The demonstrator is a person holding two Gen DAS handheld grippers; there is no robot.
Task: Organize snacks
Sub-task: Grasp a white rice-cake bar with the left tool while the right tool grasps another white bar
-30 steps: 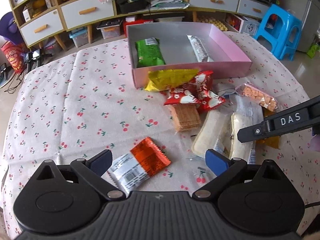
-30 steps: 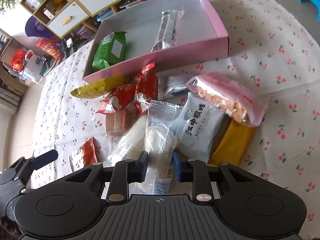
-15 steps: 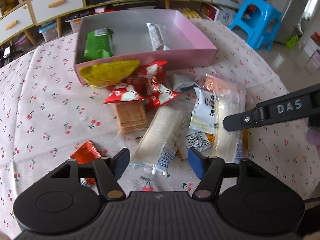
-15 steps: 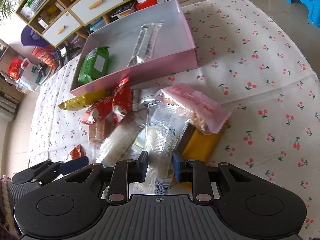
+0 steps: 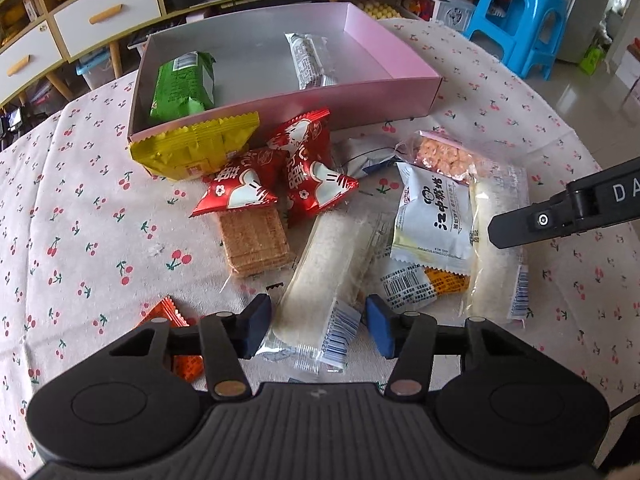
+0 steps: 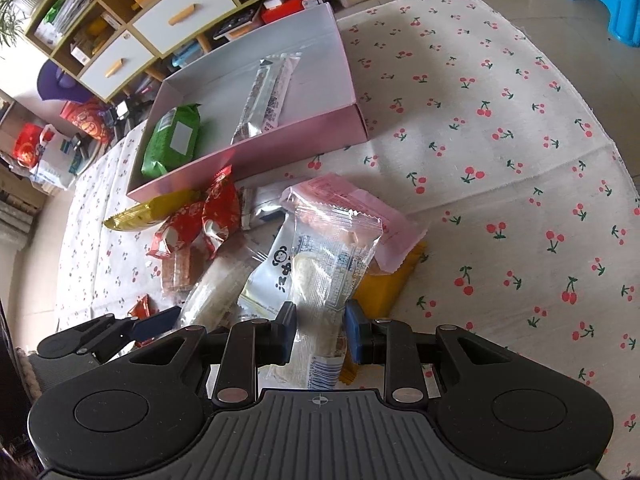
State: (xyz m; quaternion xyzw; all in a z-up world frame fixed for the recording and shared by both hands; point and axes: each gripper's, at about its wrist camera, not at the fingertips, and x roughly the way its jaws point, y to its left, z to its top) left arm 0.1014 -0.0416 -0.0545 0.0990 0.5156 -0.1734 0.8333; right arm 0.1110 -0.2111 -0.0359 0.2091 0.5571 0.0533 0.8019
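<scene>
A pink box (image 5: 360,96) (image 6: 280,152) at the table's far side holds a green packet (image 5: 184,88) and a silver bar (image 5: 310,60). In front of it lies a heap of snacks. My left gripper (image 5: 318,330) is open, its pads on either side of a long clear-wrapped white cake (image 5: 328,280) without pressing it. My right gripper (image 6: 320,334) is shut on another clear-wrapped white cake (image 6: 324,268) and holds it tilted up off the heap; one of its fingers (image 5: 560,216) shows in the left wrist view.
The heap has a yellow packet (image 5: 196,148), two red packets (image 5: 280,180), a cracker stack (image 5: 254,240), a white monkey-print packet (image 5: 434,216), a pink-wrapped packet (image 6: 356,204), and an orange packet (image 5: 172,320). Drawers and a blue stool (image 5: 516,20) stand beyond the table.
My left gripper moved right from the orange packet to the long white cake and narrowed around it. My right gripper lifted its cake off the heap.
</scene>
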